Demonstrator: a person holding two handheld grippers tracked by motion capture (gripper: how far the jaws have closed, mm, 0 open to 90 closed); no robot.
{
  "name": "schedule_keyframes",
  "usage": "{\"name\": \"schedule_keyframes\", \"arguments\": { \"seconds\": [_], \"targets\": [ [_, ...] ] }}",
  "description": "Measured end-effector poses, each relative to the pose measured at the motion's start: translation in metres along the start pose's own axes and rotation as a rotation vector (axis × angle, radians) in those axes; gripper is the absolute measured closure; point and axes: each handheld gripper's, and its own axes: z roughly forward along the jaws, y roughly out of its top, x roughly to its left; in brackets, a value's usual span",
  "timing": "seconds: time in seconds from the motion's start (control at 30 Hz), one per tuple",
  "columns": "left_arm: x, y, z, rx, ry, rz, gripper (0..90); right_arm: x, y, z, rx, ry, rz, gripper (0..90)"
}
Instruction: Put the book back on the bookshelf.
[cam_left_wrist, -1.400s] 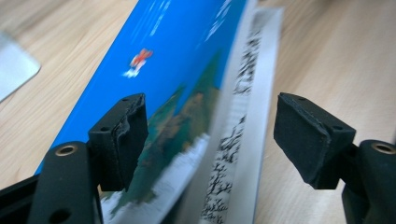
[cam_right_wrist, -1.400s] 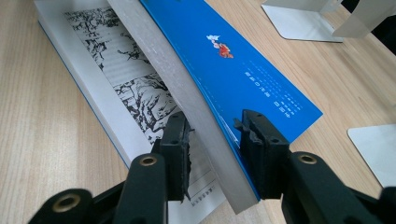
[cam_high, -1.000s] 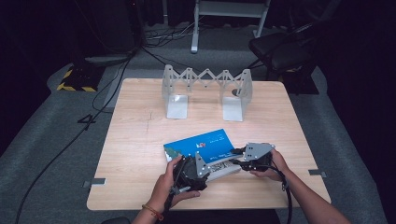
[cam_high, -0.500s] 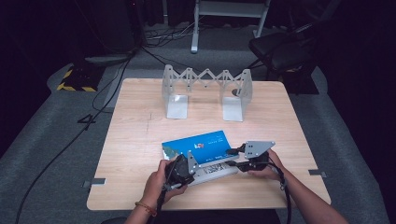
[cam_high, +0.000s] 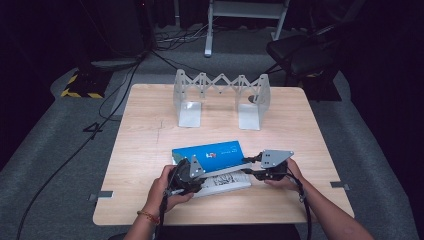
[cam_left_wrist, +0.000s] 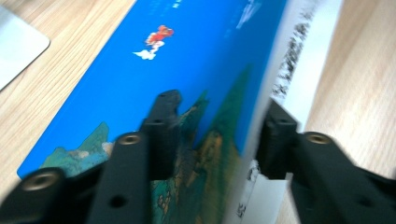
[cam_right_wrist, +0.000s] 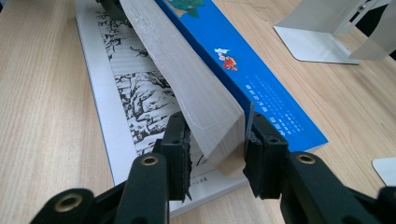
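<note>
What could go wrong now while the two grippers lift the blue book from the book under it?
The right gripper pinches only the corner of the blue book, so the pages there might bend or slip out.

The left gripper has just been opening, with that book's other end between its jaws; this end might drop back.

The white book lies loose on the table directly below, so it could be dragged along.

Glossy paper, matt plastic, pale wood

The book (cam_right_wrist: 261, 84) has a glossy blue cover and matt cream page edges; the hand-held gripper (cam_right_wrist: 217, 149) is matt black plastic; the surface (cam_high: 150, 145) is smooth light wood; the rack (cam_high: 220, 97) is dull metal.
</note>
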Motion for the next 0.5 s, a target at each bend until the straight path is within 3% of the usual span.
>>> {"name": "schedule_keyframes", "arguments": {
  "seconds": [0.07, 0.1, 0.17, 0.3, 0.5],
  "targets": [
    [-0.015, 0.008, 0.004, 0.012, 0.069, 0.020, 46.9, 0.006, 0.005, -0.005, 0.014, -0.017, 0.002, 65.4],
    [-0.015, 0.008, 0.004, 0.012, 0.069, 0.020, 41.8, 0.006, 0.005, -0.005, 0.014, -0.017, 0.002, 65.4],
    [-0.026, 0.014, 0.008, 0.019, 0.098, 0.049, 41.0, 0.014, 0.007, -0.009, 0.026, -0.026, 0.010, 66.1],
    [-0.044, 0.026, 0.016, -0.012, 0.131, 0.047, 38.6, 0.022, 0.014, -0.016, 0.047, -0.059, -0.002, 66.4],
    [-0.060, 0.033, 0.027, -0.009, 0.166, 0.054, 38.3, 0.028, 0.022, -0.018, 0.073, -0.086, 0.009, 66.4]
  ]
}}
